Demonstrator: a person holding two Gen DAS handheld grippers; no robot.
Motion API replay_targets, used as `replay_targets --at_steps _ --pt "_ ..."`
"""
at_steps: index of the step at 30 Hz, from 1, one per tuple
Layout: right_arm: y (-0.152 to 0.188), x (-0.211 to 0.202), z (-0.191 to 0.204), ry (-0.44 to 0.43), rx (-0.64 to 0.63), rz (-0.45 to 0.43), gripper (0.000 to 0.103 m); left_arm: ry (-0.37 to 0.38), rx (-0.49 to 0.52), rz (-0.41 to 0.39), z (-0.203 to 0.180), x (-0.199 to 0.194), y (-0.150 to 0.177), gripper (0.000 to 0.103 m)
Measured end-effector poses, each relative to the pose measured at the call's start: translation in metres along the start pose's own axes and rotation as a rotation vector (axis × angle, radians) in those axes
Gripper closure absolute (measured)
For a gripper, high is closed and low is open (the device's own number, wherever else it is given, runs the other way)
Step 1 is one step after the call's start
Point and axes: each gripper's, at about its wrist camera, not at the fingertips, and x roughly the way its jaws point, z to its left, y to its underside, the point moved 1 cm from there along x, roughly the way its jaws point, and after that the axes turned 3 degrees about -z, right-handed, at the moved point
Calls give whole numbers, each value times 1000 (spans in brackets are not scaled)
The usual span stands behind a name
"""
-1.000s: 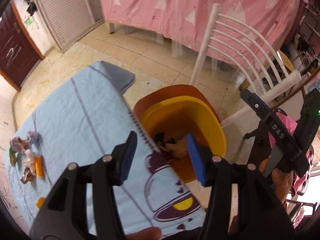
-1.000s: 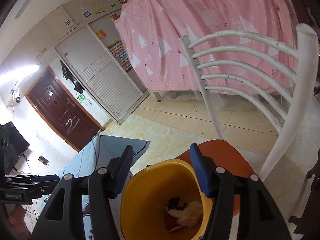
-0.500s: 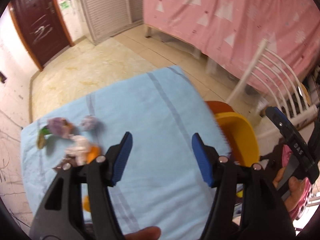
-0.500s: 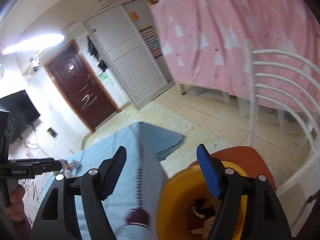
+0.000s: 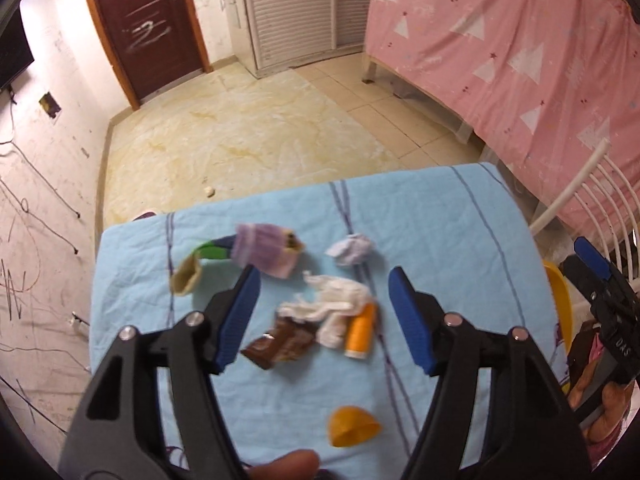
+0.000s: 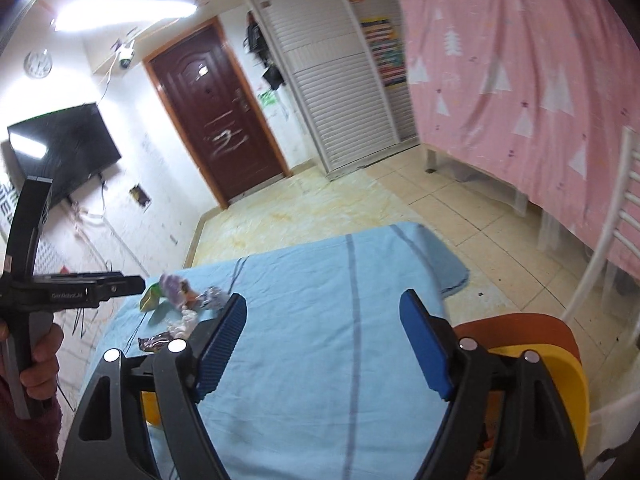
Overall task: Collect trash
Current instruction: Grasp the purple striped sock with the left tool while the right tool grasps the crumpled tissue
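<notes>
Trash lies on the light blue tablecloth (image 5: 440,216): a purple paper cup (image 5: 266,249), a crumpled lilac wad (image 5: 352,249), white tissue (image 5: 334,306), a brown wrapper (image 5: 280,342), an orange tube (image 5: 359,330), an orange cap (image 5: 352,426) and a green-yellow packet (image 5: 196,264). My left gripper (image 5: 322,312) is open and empty above the tissue and wrapper. My right gripper (image 6: 322,340) is open and empty over the cloth's right part. The yellow bin (image 6: 564,384) sits on an orange chair seat (image 6: 520,326) at the table's right; it also shows in the left wrist view (image 5: 560,300).
A white slatted chair back (image 5: 592,200) rises behind the bin. A pink curtain (image 5: 520,40) hangs at the right. A brown door (image 6: 216,120) and white shutters (image 6: 332,80) stand across the tiled floor (image 5: 260,132). A TV (image 6: 60,152) hangs on the left wall.
My left gripper has swung from over the bin to the left, now above the trash pile. My right gripper has turned left from the bin toward the table. Both stay open.
</notes>
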Motion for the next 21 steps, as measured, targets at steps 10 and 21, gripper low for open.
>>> replay_targets --at_steps 10,21 --pt "-3 45 54 -14 -84 88 30 0 0 6 43 23 -13 39" --pt "-6 86 99 -28 -151 142 29 37 39 37 60 71 -17 22"
